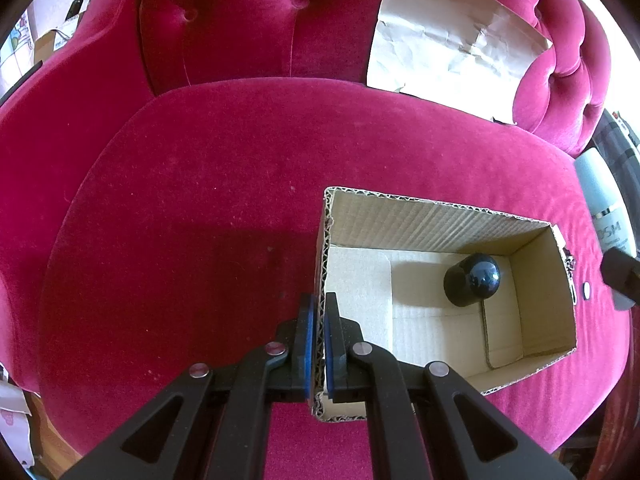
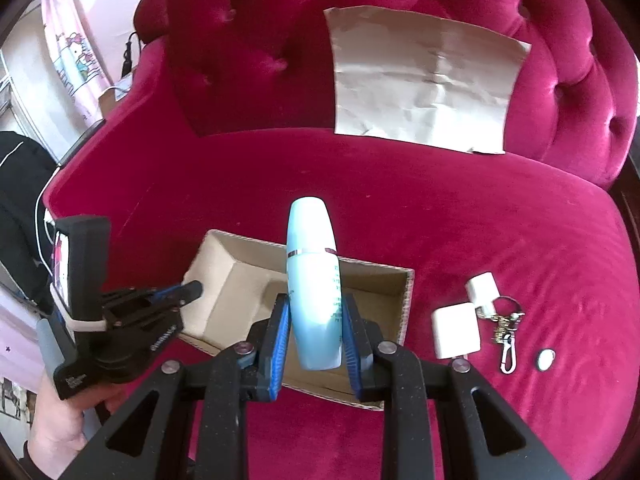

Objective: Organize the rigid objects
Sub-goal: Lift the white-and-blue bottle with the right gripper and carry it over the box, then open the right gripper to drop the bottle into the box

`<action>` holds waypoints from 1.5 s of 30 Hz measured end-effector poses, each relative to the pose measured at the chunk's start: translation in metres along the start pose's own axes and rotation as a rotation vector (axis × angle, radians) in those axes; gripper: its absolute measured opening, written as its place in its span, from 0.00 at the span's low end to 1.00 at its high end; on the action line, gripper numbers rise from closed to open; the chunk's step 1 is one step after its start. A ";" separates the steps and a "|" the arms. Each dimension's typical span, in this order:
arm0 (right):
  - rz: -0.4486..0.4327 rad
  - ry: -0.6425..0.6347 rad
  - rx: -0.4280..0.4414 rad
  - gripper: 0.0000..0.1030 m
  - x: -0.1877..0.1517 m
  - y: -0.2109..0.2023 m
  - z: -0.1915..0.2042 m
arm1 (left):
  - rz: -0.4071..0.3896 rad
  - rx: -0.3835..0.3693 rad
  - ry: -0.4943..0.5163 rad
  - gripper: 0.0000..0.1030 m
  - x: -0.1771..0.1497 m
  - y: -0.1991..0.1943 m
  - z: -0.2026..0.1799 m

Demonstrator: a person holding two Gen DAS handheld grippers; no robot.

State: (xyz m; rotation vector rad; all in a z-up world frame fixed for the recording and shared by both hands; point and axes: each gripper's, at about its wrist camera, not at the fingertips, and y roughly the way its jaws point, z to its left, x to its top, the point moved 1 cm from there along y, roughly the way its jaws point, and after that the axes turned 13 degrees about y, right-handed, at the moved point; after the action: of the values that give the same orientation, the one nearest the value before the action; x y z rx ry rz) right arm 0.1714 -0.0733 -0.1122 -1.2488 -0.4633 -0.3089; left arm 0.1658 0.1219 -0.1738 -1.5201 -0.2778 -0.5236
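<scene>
sofa: deep pink tufted velvet sofa, seat soft and uneven; likely lets the box rock or slide if pushed.
paper: crumpled brown paper sheet leaning on the backrest, well apart from the action; no risk seen.
box: open-top brown corrugated cardboard box on the seat cushion. Risk: thin wall could buckle or tip twd the left gripper if it pulls while the bottle drops in.
L gripper: left black two-finger gripper w/ blue pads, jaws nearly closed, pinching the box's left wall, one pad inside, one outside. Steadies the box; a slip prob shifts it under the bottle.
R gripper: right black two-finger gripper w/ blue pads, part open, pads clamped on the lower body of the bottle.
bottle: pale blue smooth plastic bottle w/ silver band, held above the box opening, cap end pointing away. Risk: smooth curved sides, grip near one end, so it could pivot or slide out; could land on the black jar or miss the rim.
jar: small glossy black round-lidded jar, already inside the box near the far right corner.
chargers: two white plastic plug blocks, on the seat right of the box, not yet boxed.
keyring: silver metal clip and ring, touching the plug blocks; may drag along w/ them.
disc: small white oval disc, rightmost, loose; easy to lose in the pile.
writing: green print on the bottle, too small to read; left view shows "SM" only, brand unclear. White text on left gripper body, illegible.
</scene>
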 end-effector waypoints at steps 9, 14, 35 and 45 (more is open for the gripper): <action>0.018 -0.017 0.026 0.25 -0.006 0.018 0.019 | -0.001 -0.005 0.004 0.04 0.000 0.001 0.001; 0.038 -0.035 0.037 0.25 -0.014 0.034 0.027 | -0.001 -0.008 0.005 0.04 0.001 0.002 0.002; 0.099 -0.055 0.056 0.25 -0.023 0.067 0.036 | 0.000 -0.017 0.011 0.04 0.000 0.002 0.003; 0.092 -0.058 0.049 0.46 -0.022 0.067 0.038 | 0.000 -0.016 0.014 0.04 0.000 0.002 0.003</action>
State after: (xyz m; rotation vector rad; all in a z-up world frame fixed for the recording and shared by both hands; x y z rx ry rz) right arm 0.1774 -0.0181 -0.1700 -1.2297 -0.4585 -0.1829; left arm 0.1676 0.1246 -0.1752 -1.5315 -0.2640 -0.5374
